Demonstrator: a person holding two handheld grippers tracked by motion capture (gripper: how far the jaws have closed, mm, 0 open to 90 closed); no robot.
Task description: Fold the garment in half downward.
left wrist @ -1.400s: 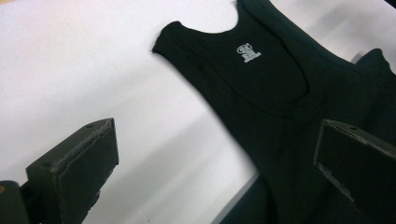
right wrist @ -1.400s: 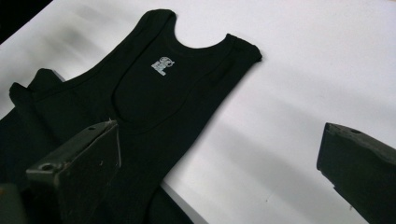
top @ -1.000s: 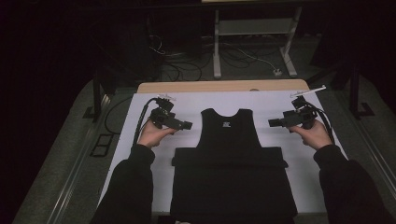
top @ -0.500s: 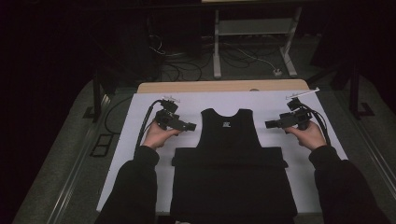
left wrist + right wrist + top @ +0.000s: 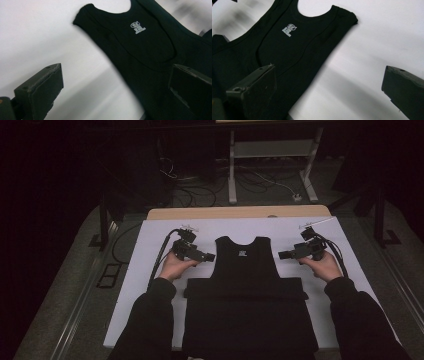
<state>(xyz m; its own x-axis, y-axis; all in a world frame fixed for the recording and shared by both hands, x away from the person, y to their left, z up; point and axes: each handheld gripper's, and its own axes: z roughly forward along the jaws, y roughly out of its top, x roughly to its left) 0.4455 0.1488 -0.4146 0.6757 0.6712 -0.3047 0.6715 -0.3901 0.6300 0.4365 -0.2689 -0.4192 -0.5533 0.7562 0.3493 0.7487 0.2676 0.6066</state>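
Both my tongs have closed in toward the black tank top [image 5: 245, 265], flat mid-surface, neckline away from me. Left tongs [image 5: 209, 256] and right tongs [image 5: 281, 254], jaws apart, flank its shoulders equally.

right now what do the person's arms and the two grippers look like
Both arms wear long dark sleeves that end at the wrists. The left gripper and right gripper are compact black tools, each trailing a black cable. Up close, their jaws are flat, blocky black pads with worn, scuffed edges and small screw holes.
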